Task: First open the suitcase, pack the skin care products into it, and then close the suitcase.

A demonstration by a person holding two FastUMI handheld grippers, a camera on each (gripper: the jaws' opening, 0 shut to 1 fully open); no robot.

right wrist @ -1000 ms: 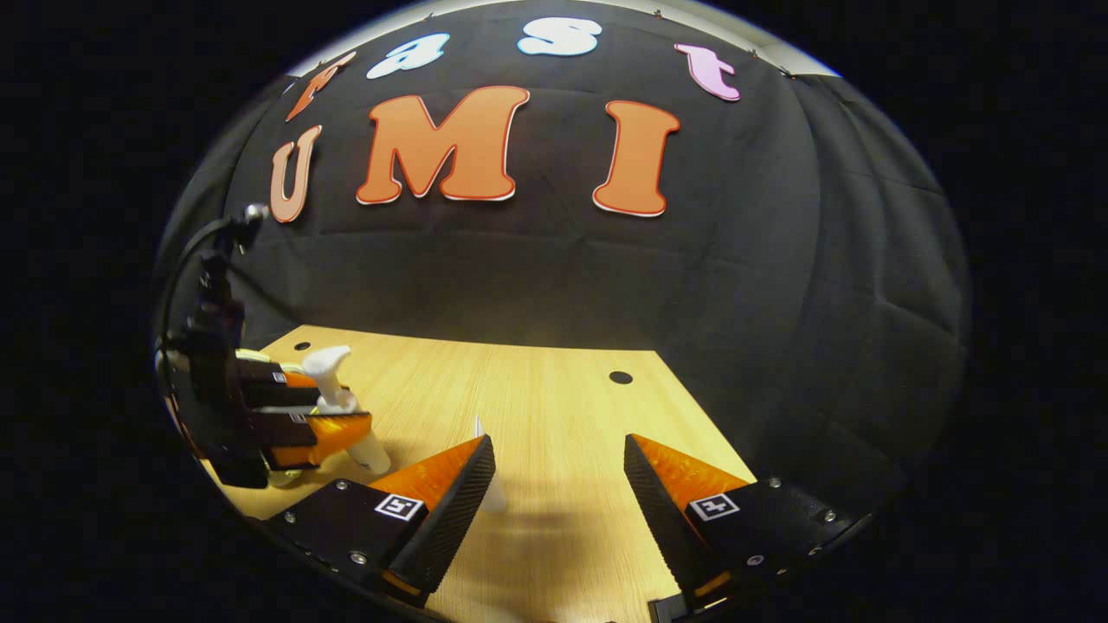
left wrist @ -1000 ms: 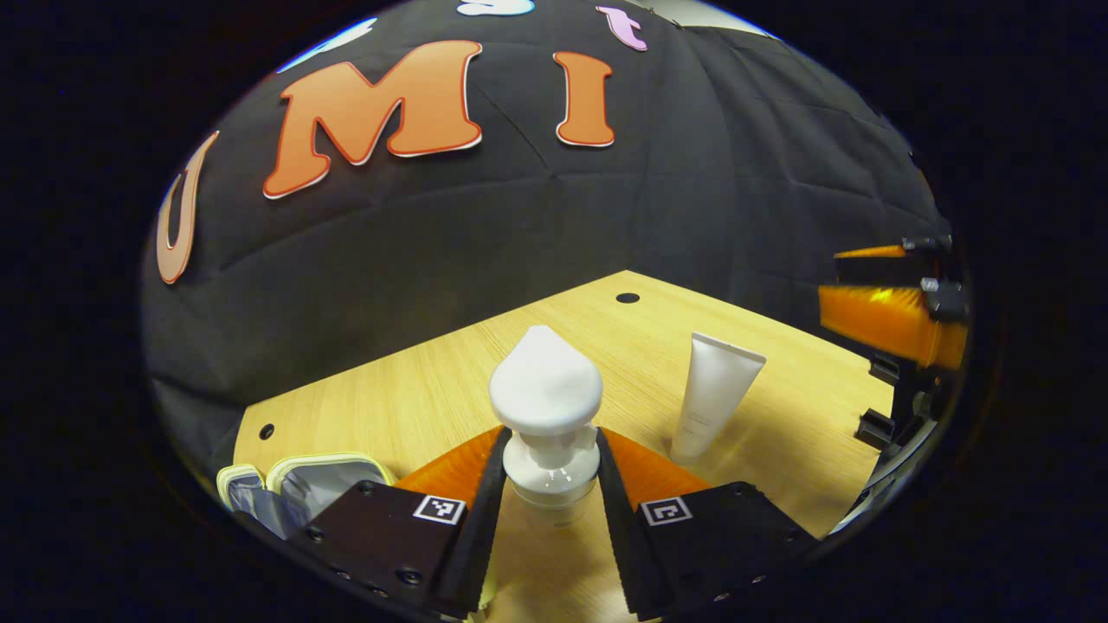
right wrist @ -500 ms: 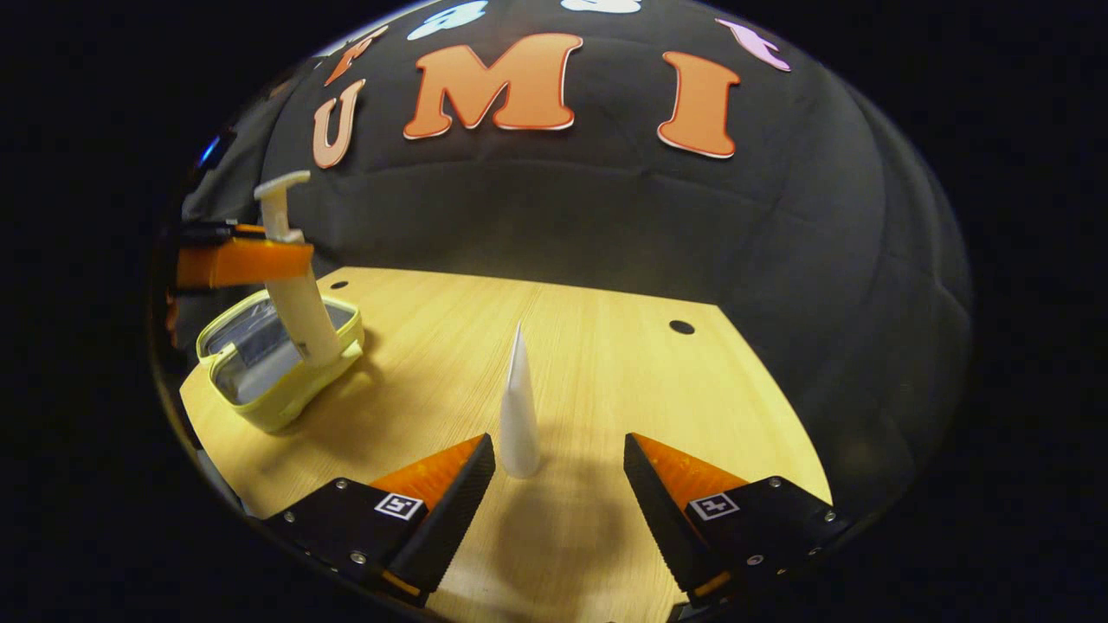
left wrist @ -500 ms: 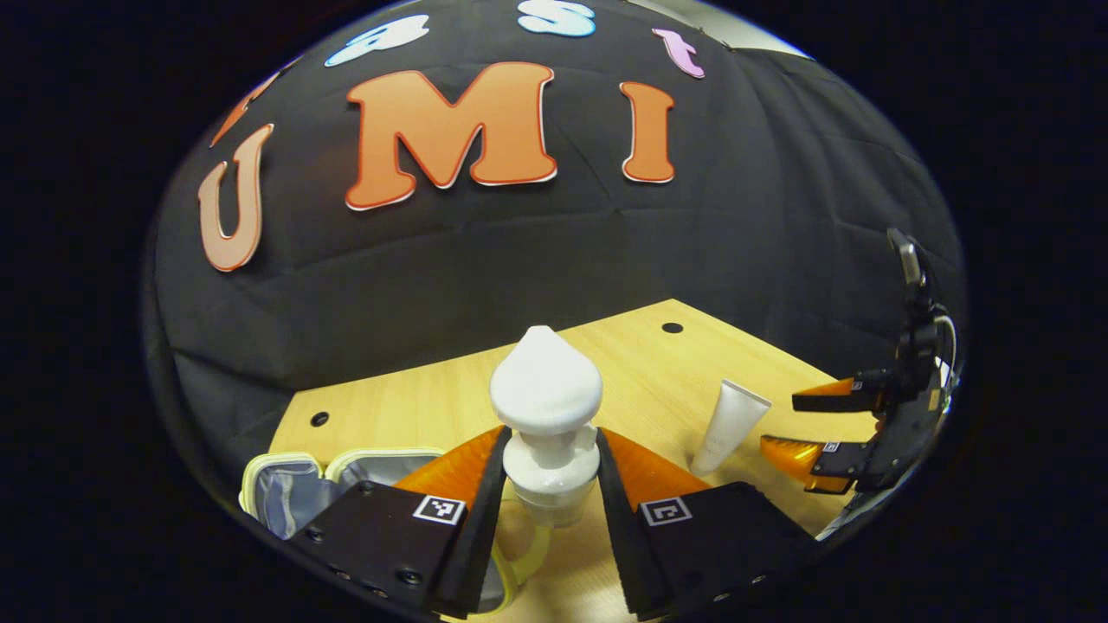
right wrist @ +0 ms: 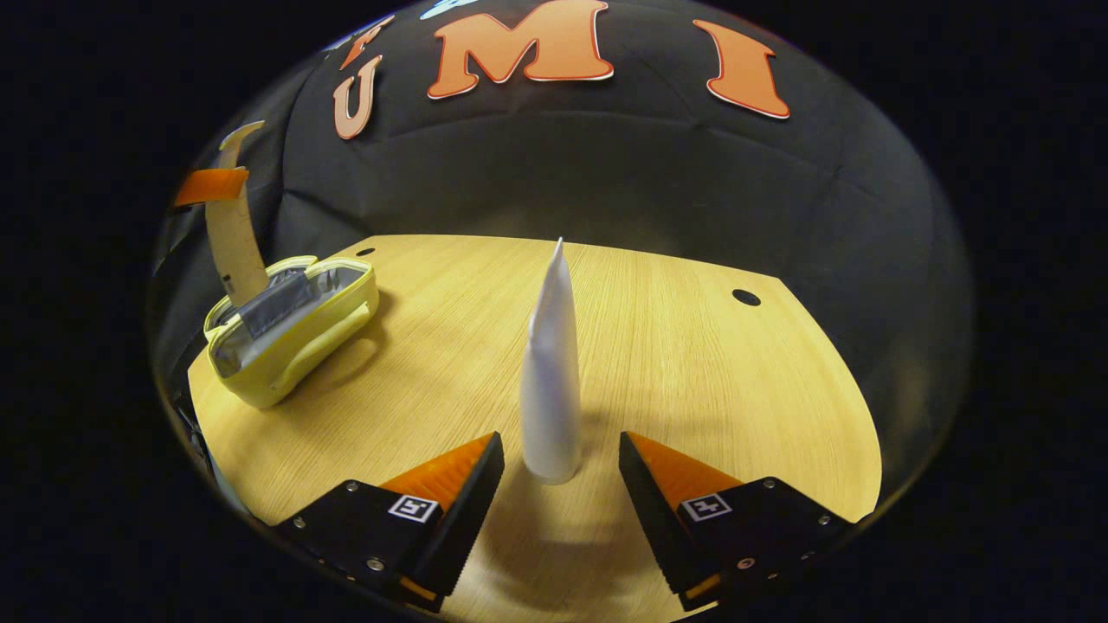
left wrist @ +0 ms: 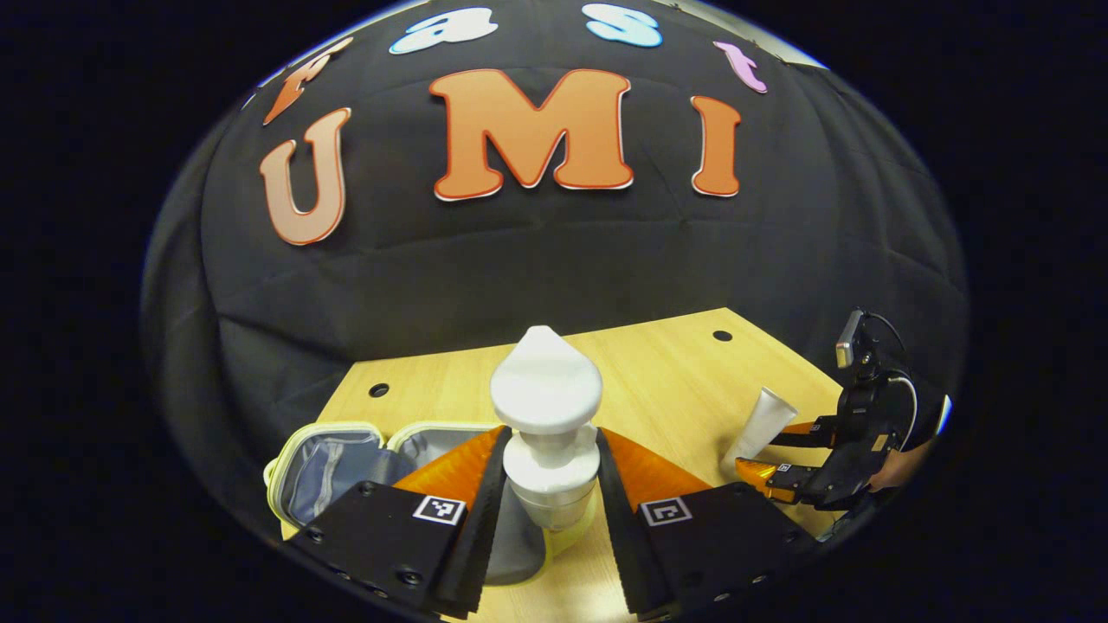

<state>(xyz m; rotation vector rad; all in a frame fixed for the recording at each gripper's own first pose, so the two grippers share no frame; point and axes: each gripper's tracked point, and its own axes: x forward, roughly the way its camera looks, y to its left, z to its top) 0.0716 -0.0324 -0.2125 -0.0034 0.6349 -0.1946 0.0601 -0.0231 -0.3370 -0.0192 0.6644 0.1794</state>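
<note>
Left gripper [left wrist: 545,497], at 6 o'clock in the left gripper view, clenched on a white pump bottle [left wrist: 545,415], both fingers pressing its neck below the wide pump head, bottle upright and held above the open pale-yellow suitcase [left wrist: 325,459]. Suitcase lying at 7 o'clock on the wooden table [left wrist: 658,389], grey lining exposed, lid laid flat alongside. Farther off at 4 o'clock, right gripper [left wrist: 783,450] reaching a white tube [left wrist: 762,424] that stands cap-down and leans slightly; part of a hand [left wrist: 896,467] visible behind that gripper. In the right gripper view, right gripper [right wrist: 558,472] at 6 o'clock, fingers released and spread wide, the tube [right wrist: 551,381] standing between them, touching neither. Beyond, at 9 o'clock, the suitcase [right wrist: 294,333] open near the table's [right wrist: 692,363] far left corner, with the pump bottle [right wrist: 234,234] hanging over it in the left gripper's fingers [right wrist: 212,184]. Round holes in the tabletop near the far edge; black cloth wall behind.
</note>
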